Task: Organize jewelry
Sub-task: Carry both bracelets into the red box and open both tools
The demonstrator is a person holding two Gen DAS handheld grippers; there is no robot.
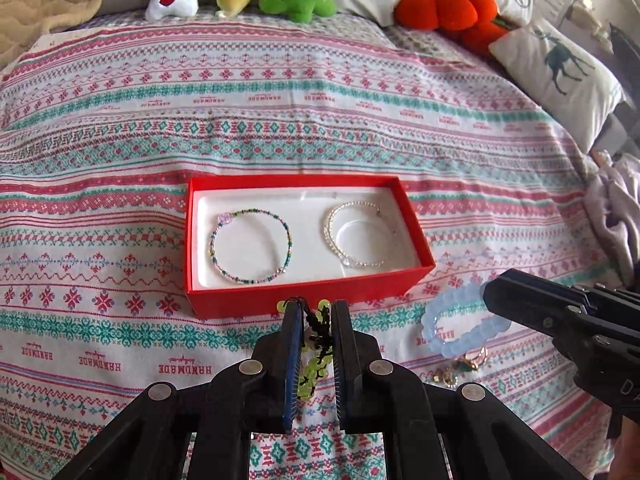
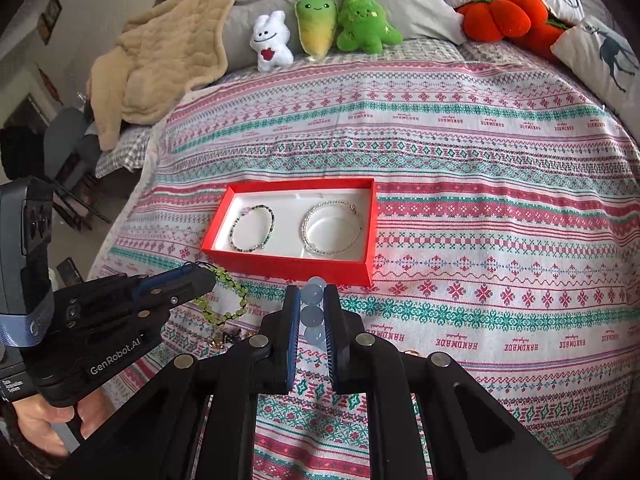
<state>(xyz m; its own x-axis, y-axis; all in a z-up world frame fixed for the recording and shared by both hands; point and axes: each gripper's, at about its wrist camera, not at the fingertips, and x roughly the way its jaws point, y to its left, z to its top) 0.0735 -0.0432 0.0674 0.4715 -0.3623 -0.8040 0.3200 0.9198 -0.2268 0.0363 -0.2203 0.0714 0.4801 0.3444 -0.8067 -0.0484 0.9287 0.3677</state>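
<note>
A red box [image 1: 304, 298] with a white lining lies on the patterned bedspread. It holds a multicoloured bead bracelet [image 1: 250, 244] on the left and a white pearl bracelet [image 1: 356, 236] on the right. My left gripper [image 1: 312, 308] is shut on a green bead bracelet with black cord [image 1: 318, 344], just in front of the box. The green bracelet [image 2: 228, 300] dangles from the left gripper [image 2: 204, 274] in the right wrist view. To the right, my right gripper [image 2: 312, 296] is shut on a pale blue bead bracelet [image 2: 312, 316]. The blue bracelet [image 1: 464, 328] sags onto the cloth under the right gripper [image 1: 492, 294].
Small gold pieces of jewellery [image 1: 464, 368] lie on the cloth near the blue bracelet. Plush toys [image 2: 320, 28], an orange pumpkin cushion [image 2: 504, 12] and a deer pillow [image 1: 560, 72] line the far side. A beige blanket [image 2: 168, 52] hangs at the far left.
</note>
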